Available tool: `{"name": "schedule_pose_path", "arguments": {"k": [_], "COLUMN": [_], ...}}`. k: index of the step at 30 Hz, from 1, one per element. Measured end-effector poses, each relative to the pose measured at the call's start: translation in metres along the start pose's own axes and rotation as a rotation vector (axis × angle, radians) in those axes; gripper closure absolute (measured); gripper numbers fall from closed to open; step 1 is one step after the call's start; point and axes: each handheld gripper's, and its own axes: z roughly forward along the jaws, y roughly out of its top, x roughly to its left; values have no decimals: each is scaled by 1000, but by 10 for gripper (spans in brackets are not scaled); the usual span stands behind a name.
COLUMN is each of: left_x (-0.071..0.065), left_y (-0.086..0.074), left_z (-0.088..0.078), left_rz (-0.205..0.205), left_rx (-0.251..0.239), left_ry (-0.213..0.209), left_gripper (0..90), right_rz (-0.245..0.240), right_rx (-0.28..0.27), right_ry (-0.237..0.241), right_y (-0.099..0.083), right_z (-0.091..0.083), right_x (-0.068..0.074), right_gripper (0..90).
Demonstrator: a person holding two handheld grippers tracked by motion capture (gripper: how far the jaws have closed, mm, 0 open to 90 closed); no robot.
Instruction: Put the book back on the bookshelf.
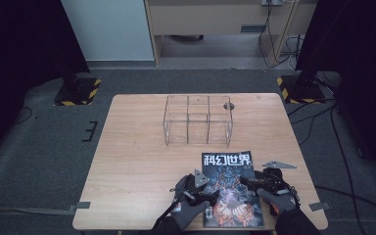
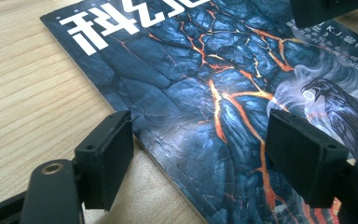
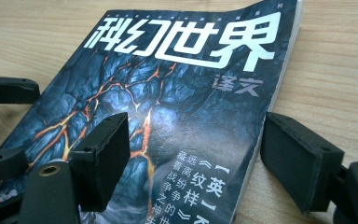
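A dark magazine (image 1: 231, 191) with glowing orange cracks and white Chinese title lettering lies flat near the table's front edge. My left gripper (image 1: 208, 189) is at its left edge, open. In the left gripper view, one jaw hangs over bare wood and the other over the cover (image 2: 205, 70), with the left gripper (image 2: 200, 158) straddling that edge. My right gripper (image 1: 250, 181) is at the magazine's right side, also open. In the right gripper view, the right gripper (image 3: 196, 163) has one jaw above the cover (image 3: 177, 93) and the other beside the spine edge. Gloved hands hold both.
A clear acrylic organiser (image 1: 198, 120) with several compartments stands at the middle back of the wooden table (image 1: 137, 161). A small round grommet (image 1: 228, 105) sits behind it. Two dark stands with hazard-striped bases (image 1: 78, 93) flank the table on the floor.
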Motion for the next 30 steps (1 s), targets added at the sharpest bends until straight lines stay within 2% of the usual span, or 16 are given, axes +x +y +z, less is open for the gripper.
{"name": "schedule_pose_path", "arguments": {"k": [9,13,19,22,27,30], "left_x": [0,0,0,0,0,0], "left_y": [0,0,0,0,0,0], "left_z": [0,0,0,0,0,0], "left_rz": [-2,-2,-2,-2,-3,-3], "left_rx": [-1,-1,-1,-1,-2,-1], "left_ry": [0,0,-1,-1,-1,-1], "left_gripper": [228,228,228,228,228,228], "right_rz": [20,39,17,34,16,13], "right_rx": [-23,-53,-80,-70,-76,-34], "right_ry": [21,51,75,101,118,149], "right_y": [1,3,4,4,5,4], "right_z": [-5,-9,-13,-15,-16,-14], "right_x": [-1,0,3,4,7,9], "right_gripper": [255,266,274,288,289,315]}}
